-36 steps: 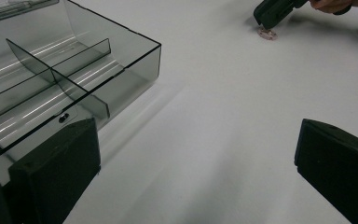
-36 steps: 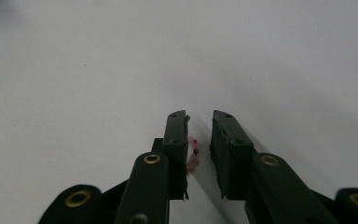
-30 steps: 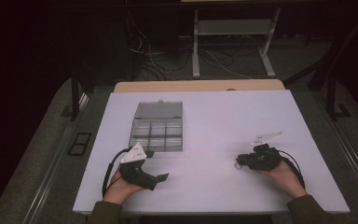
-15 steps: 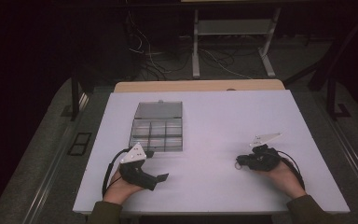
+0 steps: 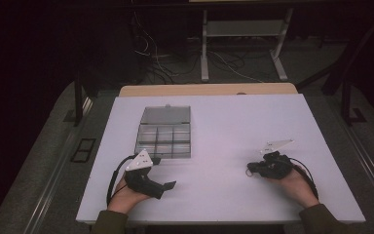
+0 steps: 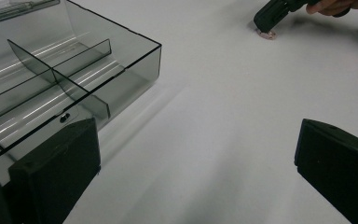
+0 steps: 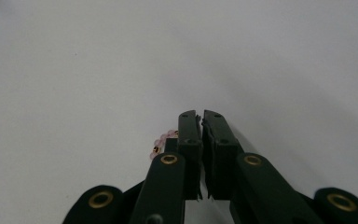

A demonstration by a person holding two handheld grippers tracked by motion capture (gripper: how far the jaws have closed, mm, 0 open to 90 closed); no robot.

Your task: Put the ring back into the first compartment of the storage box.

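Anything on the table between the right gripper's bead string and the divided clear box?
Nothing: the high view shows bare white table between the bead string and the clear box.

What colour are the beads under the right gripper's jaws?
Pale pink beads with one gold bead among them, clearest in the right gripper view, beside the right gripper.

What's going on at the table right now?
A person holds a tool in each hand over the white table. The right tool has just been closing and now sits shut on a small string of pale pink beads lying on the tabletop. The left tool rests open beside the clear plastic compartment box, holding nothing.
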